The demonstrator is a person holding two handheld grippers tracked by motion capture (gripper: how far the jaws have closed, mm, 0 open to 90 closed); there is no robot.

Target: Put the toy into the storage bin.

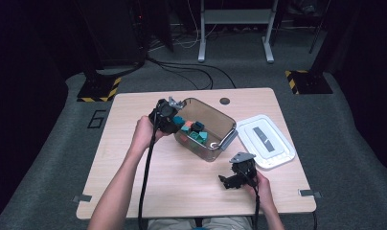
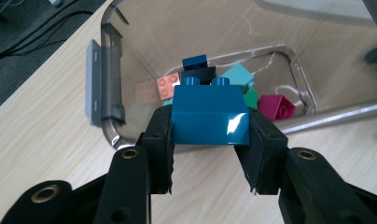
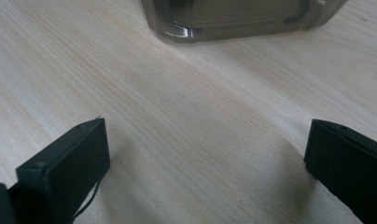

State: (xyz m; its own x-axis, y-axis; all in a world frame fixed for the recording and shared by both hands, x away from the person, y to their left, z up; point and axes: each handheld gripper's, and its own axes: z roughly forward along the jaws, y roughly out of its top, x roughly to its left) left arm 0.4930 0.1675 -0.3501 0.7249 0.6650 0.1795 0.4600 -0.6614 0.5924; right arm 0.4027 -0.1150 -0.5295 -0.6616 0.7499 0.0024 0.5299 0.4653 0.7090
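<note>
Pinching blue brick point(image 2: 210, 114) above bin rim point(image 2: 107, 70), left tongs point(image 2: 210, 149); right tongs point(image 3: 205, 163) spread over bare tabletop point(image 3: 200, 116).

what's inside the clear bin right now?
The clear bin holds loose toy bricks: pink, teal, peach, dark blue. The held blue brick covers others.

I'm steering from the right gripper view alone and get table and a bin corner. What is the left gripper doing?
Observer: The left gripper is shut on a blue brick, by the edge of the clear bin.
Operator: Is the bin's lid on?
Observer: No, the white lid lies on the table, beside the bin.
Operator: Anything inside?
Observer: Several bricks, among them a magenta brick and a teal brick.
</note>
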